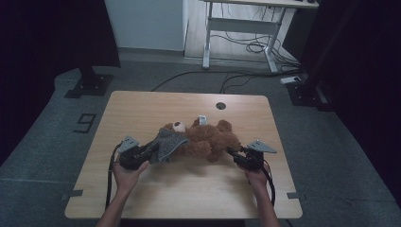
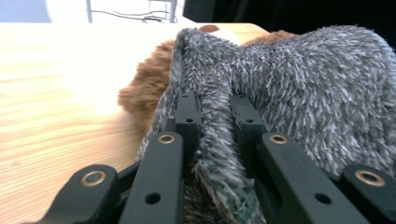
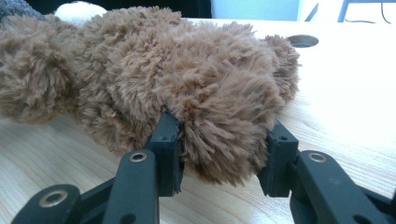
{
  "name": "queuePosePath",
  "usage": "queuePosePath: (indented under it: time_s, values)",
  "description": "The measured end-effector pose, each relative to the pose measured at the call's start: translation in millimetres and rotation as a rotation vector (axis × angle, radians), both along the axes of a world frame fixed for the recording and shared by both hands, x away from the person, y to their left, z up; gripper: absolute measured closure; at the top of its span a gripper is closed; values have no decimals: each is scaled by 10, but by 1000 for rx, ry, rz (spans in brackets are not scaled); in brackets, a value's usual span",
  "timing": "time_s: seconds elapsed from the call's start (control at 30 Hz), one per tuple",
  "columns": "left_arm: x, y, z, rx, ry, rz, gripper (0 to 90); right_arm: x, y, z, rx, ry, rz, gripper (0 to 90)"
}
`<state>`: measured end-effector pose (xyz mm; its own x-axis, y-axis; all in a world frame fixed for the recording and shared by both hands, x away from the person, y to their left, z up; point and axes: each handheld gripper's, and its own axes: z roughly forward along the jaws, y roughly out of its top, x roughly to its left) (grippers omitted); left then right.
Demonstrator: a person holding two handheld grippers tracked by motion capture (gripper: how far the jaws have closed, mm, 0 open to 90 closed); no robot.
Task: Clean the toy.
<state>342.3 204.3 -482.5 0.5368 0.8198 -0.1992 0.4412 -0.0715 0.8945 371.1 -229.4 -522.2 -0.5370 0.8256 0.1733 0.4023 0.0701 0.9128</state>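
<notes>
A brown teddy bear (image 1: 208, 139) lies on its back across the middle of the wooden table (image 1: 142, 109). A grey fuzzy garment (image 1: 168, 144) covers its left end. My left gripper (image 1: 153, 147) is shut on a fold of that grey garment (image 2: 303, 84), which is pinched between the jaws of the left gripper (image 2: 215, 105). Brown fur of the bear (image 2: 144, 88) shows behind it. My right gripper (image 1: 231, 152) comes in from the right. In the right gripper view, the right gripper (image 3: 224, 130) is shut on a rounded limb of the bear (image 3: 187, 70), with the pads pressing into the fur on both sides.
A round cable hole (image 1: 221, 106) sits in the table behind the bear. A white tag (image 1: 202, 120) lies at the bear's far side. A white desk frame (image 1: 241, 23) and floor cables stand beyond the table. Bare wood lies in front of both hands.
</notes>
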Motion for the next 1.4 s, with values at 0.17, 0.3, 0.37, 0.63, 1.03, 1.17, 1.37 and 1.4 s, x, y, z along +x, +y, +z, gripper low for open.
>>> queuePosePath:
  time_s: [0.17, 0.3, 0.37, 0.63, 1.03, 1.17, 1.37, 1.4]
  values:
    - [-14, 0, 123, -25, -14, -2, 765, 11, -7, 2, 0, -3, 2, 579]
    - [4, -288, 353, -22, -48, -61, 765, 13, -5, 1, 2, -2, 0, 579]
    - [19, -437, 444, -8, -56, -93, 765, 10, -6, 4, 1, -2, 0, 579]
    - [105, -926, 647, -16, -71, -184, 765, 13, -5, 6, 3, -1, 1, 579]
    - [183, -1790, 215, 110, 6, -293, 763, 10, 0, -6, 10, 8, -2, 580]
    - [181, -1767, 116, 126, 21, -277, 764, 20, -3, -17, 14, 13, 1, 582]
    - [134, -1668, 136, 121, 13, -260, 763, 19, -5, -18, 14, 12, 3, 582]
    - [121, -1623, 140, 121, 10, -254, 763, 18, -6, -17, 13, 10, 4, 582]
